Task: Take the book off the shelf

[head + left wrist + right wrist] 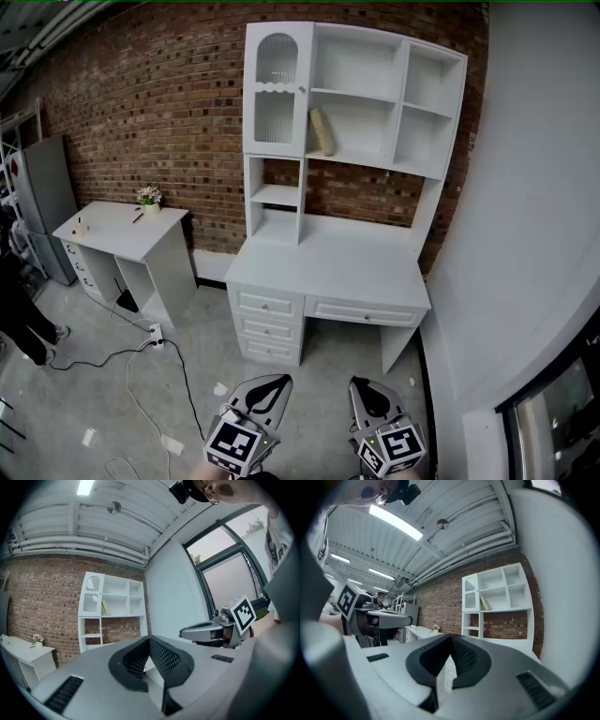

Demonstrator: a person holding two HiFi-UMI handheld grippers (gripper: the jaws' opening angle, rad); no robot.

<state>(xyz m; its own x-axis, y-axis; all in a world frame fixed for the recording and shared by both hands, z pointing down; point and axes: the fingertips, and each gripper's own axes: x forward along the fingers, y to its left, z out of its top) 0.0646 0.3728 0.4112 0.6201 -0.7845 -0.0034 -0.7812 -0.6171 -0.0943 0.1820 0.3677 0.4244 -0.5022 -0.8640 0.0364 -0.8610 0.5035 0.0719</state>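
room: bare brick wall point(141, 103) behind a white desk point(328, 272) with a hutch on top; concrete floor under both grippers.
book: a pale book point(322, 131) stands in the hutch's wide middle compartment, on its shelf board point(366, 161), at that compartment's left end.
long axis: close to upright, top leaning towards the compartment's left wall.
direction from grippers: well ahead of and above both. it sits up and left of the jaws in the left gripper view and up and right of them in the right gripper view, so it lies between the two lines of reach.
nearer hand: cannot tell; both are well apart from it.
left gripper point(272, 380): pointing level, jaws together at the tips, nothing between them, touching nothing.
right gripper point(361, 384): pointing level, jaws fully together, empty.
judgement: either gripper would have to be carried forward and up, then opened across the book's thin side.
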